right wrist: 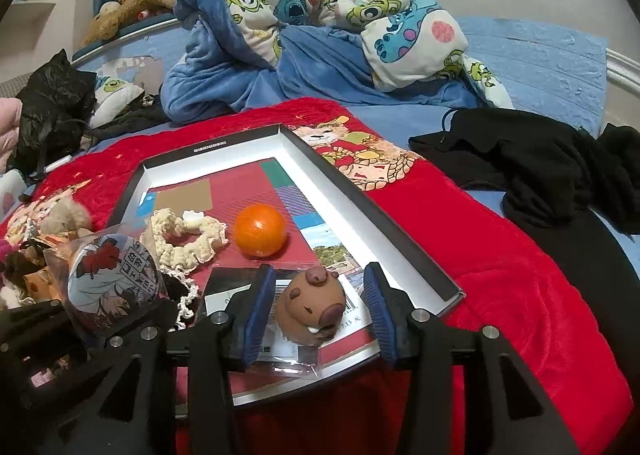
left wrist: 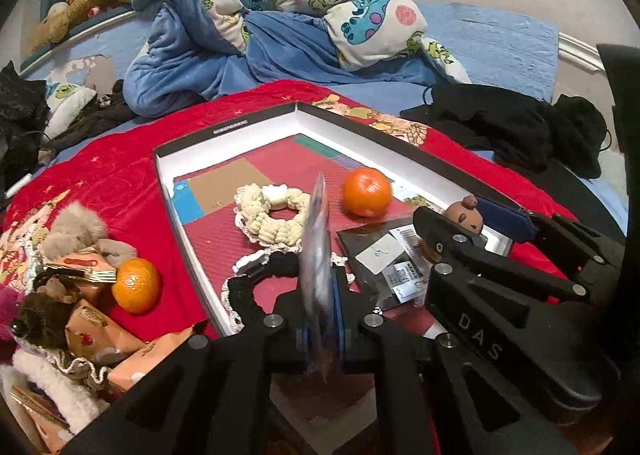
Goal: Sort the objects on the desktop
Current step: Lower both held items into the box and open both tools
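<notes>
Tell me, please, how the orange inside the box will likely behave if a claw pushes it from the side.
The orange looks round and smooth, so it would probably roll rather than slide. The floor of the box looks flat, so little would slow it before the low white wall. The cream scrunchie beside it might stop it sooner.

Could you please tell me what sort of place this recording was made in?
Most likely a bedroom: a cartoon-print duvet lies rumpled on a bed with a blue sheet, and a plush toy rests along its edge.
</notes>
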